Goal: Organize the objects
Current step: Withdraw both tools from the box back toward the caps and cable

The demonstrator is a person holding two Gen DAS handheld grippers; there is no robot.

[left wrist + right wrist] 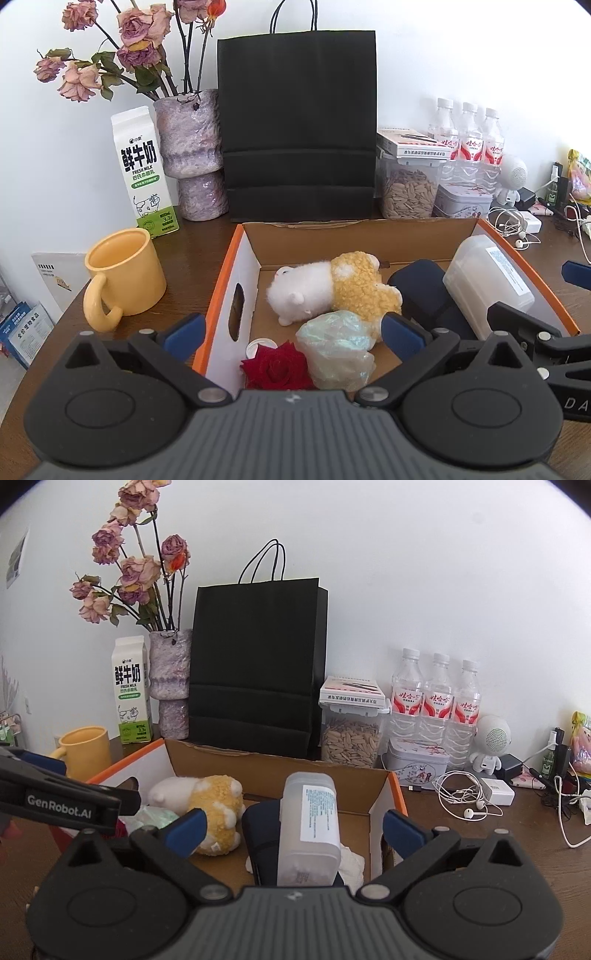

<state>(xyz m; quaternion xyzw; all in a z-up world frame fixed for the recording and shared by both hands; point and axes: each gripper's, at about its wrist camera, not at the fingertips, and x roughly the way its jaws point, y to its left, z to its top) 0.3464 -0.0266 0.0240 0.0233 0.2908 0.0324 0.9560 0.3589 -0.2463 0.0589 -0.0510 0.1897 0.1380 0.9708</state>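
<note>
Both grippers hover over the cardboard box [369, 236], jaws wide and empty.
Plush toy [325, 291] at twelve o'clock of left gripper [293, 332]; white container [308, 823] leans before right gripper [293, 829].

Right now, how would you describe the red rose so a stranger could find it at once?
Start at the orange-edged cardboard box in front of the black paper bag. In the box's near left corner, beside the crinkled pale plastic bundle, lies the red rose. It is the only deep red thing there; the vase's roses are faded pink.
</note>
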